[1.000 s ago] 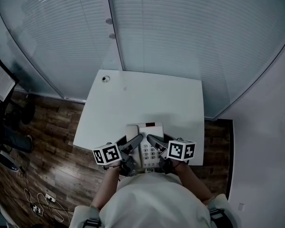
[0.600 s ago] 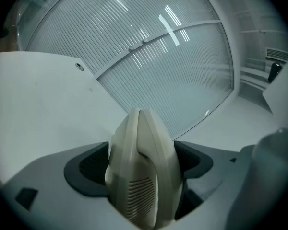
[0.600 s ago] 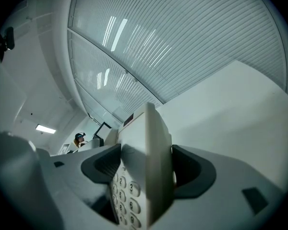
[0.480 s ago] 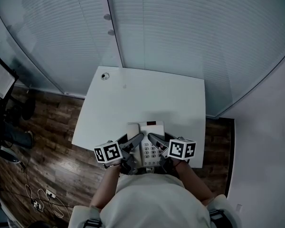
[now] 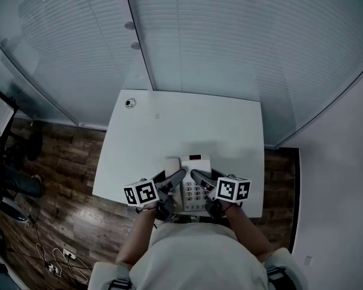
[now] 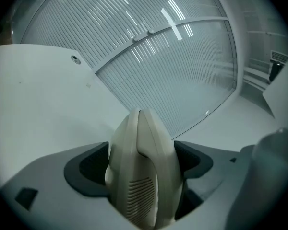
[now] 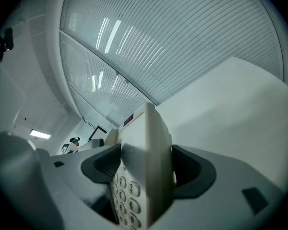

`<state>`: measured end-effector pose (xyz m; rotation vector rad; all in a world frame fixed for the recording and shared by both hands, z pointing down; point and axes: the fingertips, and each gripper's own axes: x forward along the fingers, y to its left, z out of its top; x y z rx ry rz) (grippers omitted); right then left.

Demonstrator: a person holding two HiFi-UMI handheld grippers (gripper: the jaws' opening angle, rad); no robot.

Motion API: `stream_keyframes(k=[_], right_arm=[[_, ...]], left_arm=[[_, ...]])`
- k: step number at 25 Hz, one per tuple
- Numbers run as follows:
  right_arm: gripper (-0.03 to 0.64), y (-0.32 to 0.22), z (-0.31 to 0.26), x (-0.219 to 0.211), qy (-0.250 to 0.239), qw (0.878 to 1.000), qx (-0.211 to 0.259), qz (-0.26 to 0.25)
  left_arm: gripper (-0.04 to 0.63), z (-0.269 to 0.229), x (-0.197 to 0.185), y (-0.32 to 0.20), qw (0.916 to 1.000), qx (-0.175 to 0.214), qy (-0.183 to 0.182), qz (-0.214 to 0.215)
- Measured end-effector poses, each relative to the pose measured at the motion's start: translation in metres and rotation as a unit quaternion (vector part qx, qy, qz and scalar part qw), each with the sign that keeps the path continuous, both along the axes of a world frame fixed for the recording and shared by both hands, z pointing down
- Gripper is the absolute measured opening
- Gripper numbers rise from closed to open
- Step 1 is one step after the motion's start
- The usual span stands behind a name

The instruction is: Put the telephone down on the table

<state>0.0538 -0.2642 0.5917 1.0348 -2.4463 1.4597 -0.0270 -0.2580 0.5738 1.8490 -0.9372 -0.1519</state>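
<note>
telephone (image 5: 195, 192) gripped from both sides: left tongs (image 5: 178, 176) clamped on its handset edge, right tongs (image 5: 196, 175) clamped on its keypad edge, above the white worktop (image 5: 187, 125).

The person wears a pale, grey-white top (image 5: 193, 255) that leaves the forearms bare, with dark straps (image 5: 116, 282) at both shoulders. The left tool (image 5: 176, 177) and right tool (image 5: 196, 176) have smooth grey bodies. Each carries a white cube (image 5: 140, 193) printed with black square markers. Dark, finely ribbed pads (image 6: 86, 169) line the jaws.
</note>
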Motion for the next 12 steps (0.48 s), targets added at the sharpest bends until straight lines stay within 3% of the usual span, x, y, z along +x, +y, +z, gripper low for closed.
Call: stream_keyframes(k=[12], right_arm=[[0.337,-0.029,0.029,-0.005,0.009,0.999,-0.020,0.024]], left_arm=[[0.406,0.029,-0.006,-0.034,0.9996,-0.020,0.008,0.021]])
